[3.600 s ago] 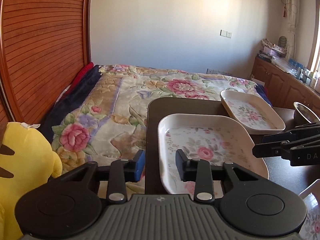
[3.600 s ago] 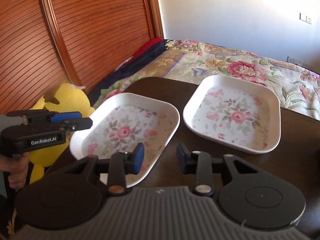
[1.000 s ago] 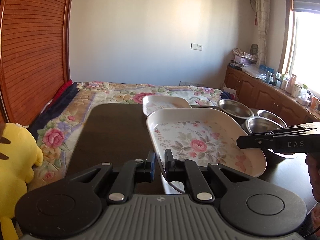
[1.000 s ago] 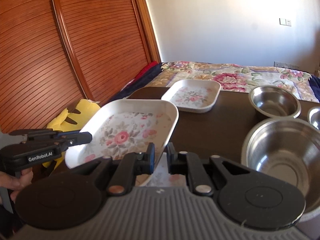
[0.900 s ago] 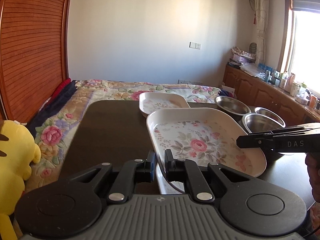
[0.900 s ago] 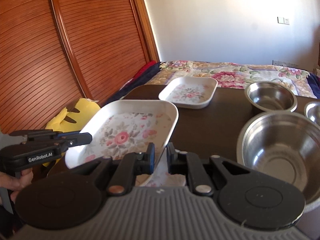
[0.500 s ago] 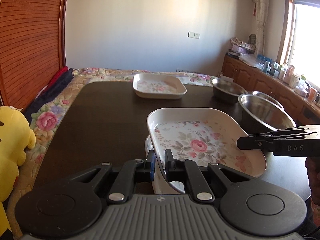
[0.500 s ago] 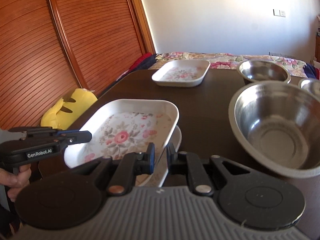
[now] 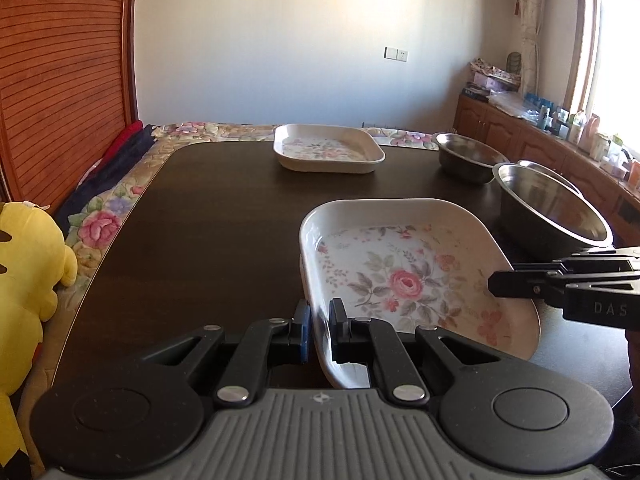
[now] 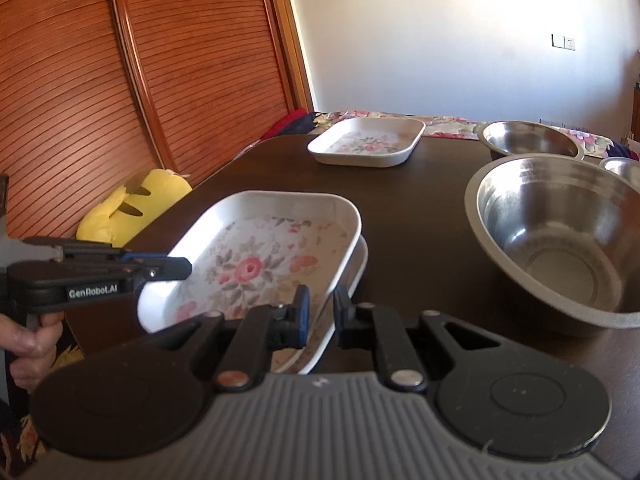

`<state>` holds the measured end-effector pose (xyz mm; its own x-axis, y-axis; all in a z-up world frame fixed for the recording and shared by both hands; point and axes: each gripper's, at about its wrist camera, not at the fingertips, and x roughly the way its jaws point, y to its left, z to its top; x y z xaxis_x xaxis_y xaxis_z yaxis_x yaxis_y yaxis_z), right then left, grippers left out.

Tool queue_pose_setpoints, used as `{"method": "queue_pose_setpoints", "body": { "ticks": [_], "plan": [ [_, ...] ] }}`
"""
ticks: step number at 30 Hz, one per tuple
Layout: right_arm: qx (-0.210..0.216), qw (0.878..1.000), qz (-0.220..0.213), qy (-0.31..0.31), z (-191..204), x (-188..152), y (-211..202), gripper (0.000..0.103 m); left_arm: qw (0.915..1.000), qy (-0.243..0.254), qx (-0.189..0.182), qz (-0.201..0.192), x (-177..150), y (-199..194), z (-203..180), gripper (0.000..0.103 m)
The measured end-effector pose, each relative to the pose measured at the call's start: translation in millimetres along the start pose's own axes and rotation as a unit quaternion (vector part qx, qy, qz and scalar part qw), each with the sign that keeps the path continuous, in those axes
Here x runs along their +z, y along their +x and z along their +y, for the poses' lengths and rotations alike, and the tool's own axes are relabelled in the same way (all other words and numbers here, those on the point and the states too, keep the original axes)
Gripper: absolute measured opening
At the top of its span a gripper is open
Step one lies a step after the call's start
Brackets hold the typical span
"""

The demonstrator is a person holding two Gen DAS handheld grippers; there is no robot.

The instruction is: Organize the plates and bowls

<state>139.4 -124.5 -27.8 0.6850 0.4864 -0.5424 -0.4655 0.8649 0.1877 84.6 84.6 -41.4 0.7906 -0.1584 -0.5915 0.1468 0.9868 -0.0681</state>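
Left wrist: floral plate [image 9: 404,276] clamped by both grippers, long axis running away

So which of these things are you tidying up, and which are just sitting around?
Part of the job:
held floral plate, both grippers' jaws shut on its rim
floral plate underneath
far floral plate
big steel bowl
smaller steel bowls

Just lying about:
yellow plush toy
flowery bedspread
bottles by the window
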Motion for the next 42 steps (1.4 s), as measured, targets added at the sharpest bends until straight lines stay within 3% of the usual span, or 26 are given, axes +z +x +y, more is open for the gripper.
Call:
{"method": "queue_pose_setpoints", "body": {
  "ticks": [28, 33, 42],
  "plan": [
    [0.007, 0.999, -0.035, 0.024, -6.5, -4.0, -6.0, 0.016, 0.9999, 0.002, 0.012, 0.004, 0.4, 6.9, 0.1, 0.011],
    [0.004, 0.998, -0.049, 0.027, -12.8, 0.9, -14.5, 0.016, 0.9999, -0.003, 0.012, -0.008, 3.2, 0.0, 1.1, 0.032],
    [-0.005, 0.998, -0.058, 0.006, -18.5, 10.6, -17.5, 0.016, 0.9997, -0.006, 0.014, -0.019, 15.3, 1.5, 4.7, 0.05]
  ]
}}
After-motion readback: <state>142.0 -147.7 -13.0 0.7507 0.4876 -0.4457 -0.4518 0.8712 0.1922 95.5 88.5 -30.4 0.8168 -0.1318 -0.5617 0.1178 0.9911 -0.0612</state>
